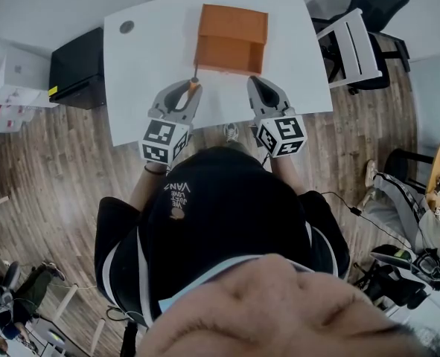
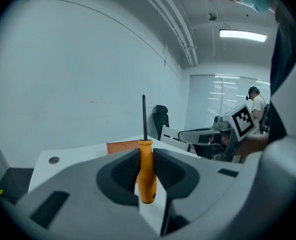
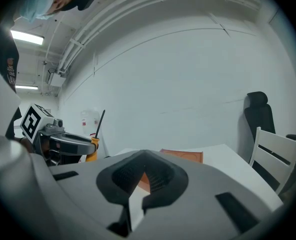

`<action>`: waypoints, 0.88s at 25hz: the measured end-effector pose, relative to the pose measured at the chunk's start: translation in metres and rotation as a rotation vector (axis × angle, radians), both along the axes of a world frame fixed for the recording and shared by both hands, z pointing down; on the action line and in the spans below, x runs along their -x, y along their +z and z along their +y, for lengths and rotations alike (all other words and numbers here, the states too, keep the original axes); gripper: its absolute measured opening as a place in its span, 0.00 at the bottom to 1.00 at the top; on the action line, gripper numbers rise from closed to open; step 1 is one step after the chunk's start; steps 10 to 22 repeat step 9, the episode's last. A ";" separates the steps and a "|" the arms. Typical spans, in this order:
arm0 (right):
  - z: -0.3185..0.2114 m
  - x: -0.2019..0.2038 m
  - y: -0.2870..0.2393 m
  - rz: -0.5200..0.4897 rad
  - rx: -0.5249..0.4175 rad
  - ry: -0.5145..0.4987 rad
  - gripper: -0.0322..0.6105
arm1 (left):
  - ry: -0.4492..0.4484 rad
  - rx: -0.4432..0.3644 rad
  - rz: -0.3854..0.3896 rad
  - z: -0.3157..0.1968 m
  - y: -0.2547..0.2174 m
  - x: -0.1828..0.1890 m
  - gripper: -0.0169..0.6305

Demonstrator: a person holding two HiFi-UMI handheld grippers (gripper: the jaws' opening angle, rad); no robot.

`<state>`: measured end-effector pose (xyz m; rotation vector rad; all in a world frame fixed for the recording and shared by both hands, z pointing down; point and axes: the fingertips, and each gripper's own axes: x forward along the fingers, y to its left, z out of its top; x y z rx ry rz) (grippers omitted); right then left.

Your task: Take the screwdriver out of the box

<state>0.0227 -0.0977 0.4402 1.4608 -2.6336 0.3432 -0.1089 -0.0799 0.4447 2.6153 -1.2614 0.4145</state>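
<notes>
Presently | screwdriver (image 2: 146, 171) is held outside the box (image 1: 231, 39), shaft up, handle clamped by the left gripper (image 2: 146, 156), over the tabletop (image 1: 141, 88) near the box's front-left corner | right gripper (image 3: 141, 176) is closed, empty | extraction is judged done; set-down possibly left.

Screwdriver (image 1: 194, 85) partly hidden (between jaws).

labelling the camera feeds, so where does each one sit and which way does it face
Head view: on the person's head, facing steeply down on white table, orange box, left hand-held gripper and right hand-held gripper; shoulders and arms show.
Left gripper view: on the left one, along jaws clamping the upright screwdriver.
Right gripper view: on the right one, along shut, empty jaws.
Shared: both gripper views catch the box and the other gripper.
</notes>
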 end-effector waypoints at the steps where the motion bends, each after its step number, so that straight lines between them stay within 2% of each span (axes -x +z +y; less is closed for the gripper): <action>1: 0.000 0.000 0.000 0.001 0.000 0.000 0.07 | 0.001 0.000 0.001 0.000 0.000 0.000 0.16; 22: -0.003 -0.002 0.002 0.000 0.003 -0.001 0.07 | 0.001 -0.001 0.008 -0.003 0.000 -0.006 0.16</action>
